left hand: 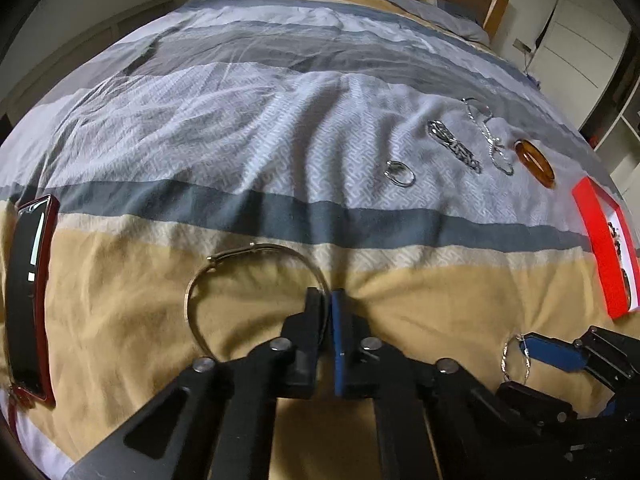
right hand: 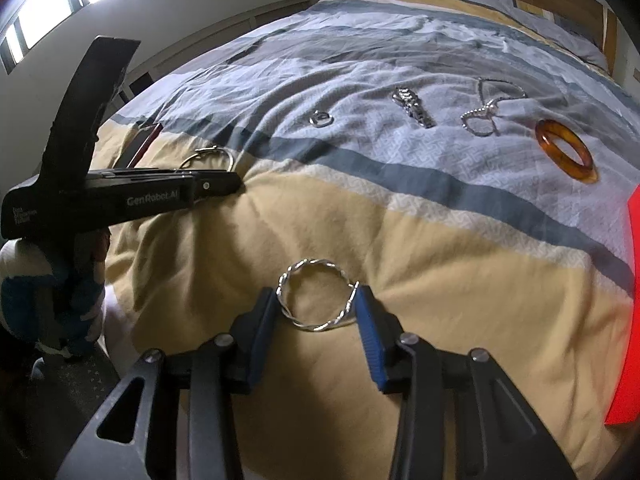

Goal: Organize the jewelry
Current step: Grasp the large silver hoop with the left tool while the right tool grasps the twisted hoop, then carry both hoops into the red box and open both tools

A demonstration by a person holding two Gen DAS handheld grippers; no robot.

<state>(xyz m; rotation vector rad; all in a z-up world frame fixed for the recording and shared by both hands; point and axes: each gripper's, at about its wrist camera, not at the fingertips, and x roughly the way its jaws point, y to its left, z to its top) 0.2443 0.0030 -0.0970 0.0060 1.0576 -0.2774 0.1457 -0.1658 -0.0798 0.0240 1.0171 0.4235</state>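
My left gripper (left hand: 329, 300) is shut on the right side of a thin gold bangle (left hand: 208, 276) that lies on the yellow stripe of the bedspread; the bangle also shows in the right wrist view (right hand: 208, 157). My right gripper (right hand: 316, 300) is open, with its blue pads on either side of a twisted silver bangle (right hand: 316, 296) lying on the bedspread. In the left wrist view the right gripper (left hand: 516, 354) is at the lower right by that silver bangle (left hand: 516, 360).
Further up the bed lie a silver ring (right hand: 320, 119), a silver chain bracelet (right hand: 414, 106), a silver necklace (right hand: 486, 114) and an amber bangle (right hand: 566, 154). A red jewelry box (left hand: 600, 248) sits at the right. A phone in a red case (left hand: 28, 288) lies at the left.
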